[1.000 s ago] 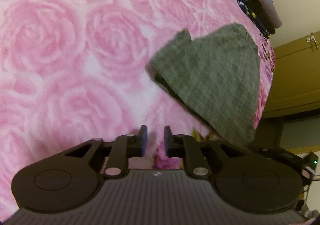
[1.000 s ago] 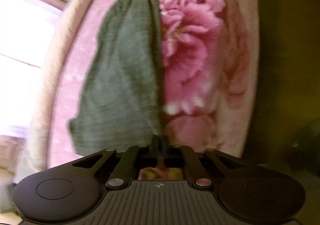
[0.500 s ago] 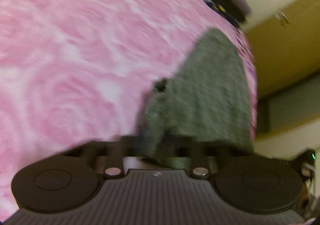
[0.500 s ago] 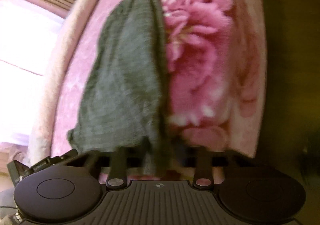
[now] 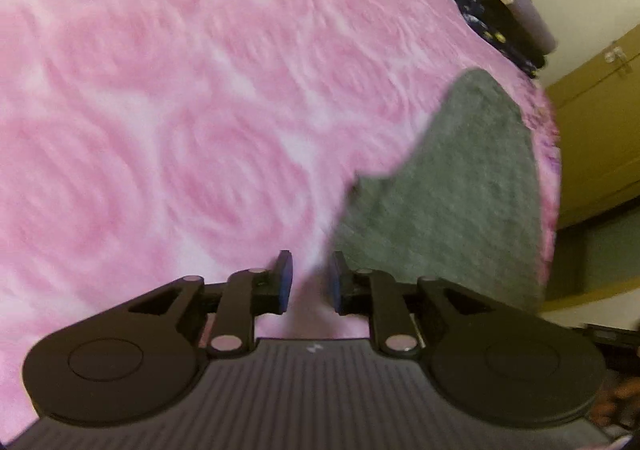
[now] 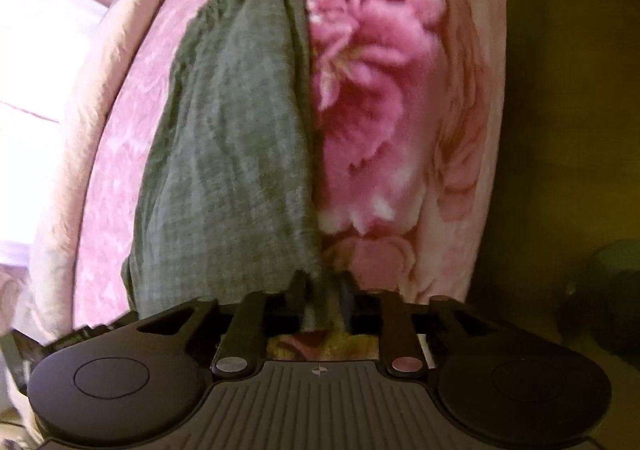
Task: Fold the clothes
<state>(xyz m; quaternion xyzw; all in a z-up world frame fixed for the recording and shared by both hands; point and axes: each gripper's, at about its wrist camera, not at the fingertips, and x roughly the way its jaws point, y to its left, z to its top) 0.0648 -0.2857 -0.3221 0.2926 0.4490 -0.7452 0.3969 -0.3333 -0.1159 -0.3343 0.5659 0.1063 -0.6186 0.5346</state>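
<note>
Left claw point(image 5: 307, 281): jaws parted by a modest gap, nothing between them, hovering over the pink rose blanket point(image 5: 180, 121) on the bed. The grey garment point(image 5: 452, 201) lies just to its right, near edge close beside my right finger; I cannot tell if they touch. Far right, a dark pile of clothes point(image 5: 504, 17) sits at the bed's far corner, well apart.

Right claw point(image 6: 322, 302): jaws parted, with the garment's near right corner point(image 6: 316, 306) hanging between them. Whether the pads actually press the cloth I cannot tell; the gap looks wider than the fabric. The grey garment point(image 6: 236, 153) runs long and narrow away from me, already doubled lengthwise by the look of its right edge.

Judgement: next fold is near end to far end. To do it well, take the near left corner with the left claw, level with the right, close both firmly, lift together, and carry both corners evenly so the edges line up.
</note>
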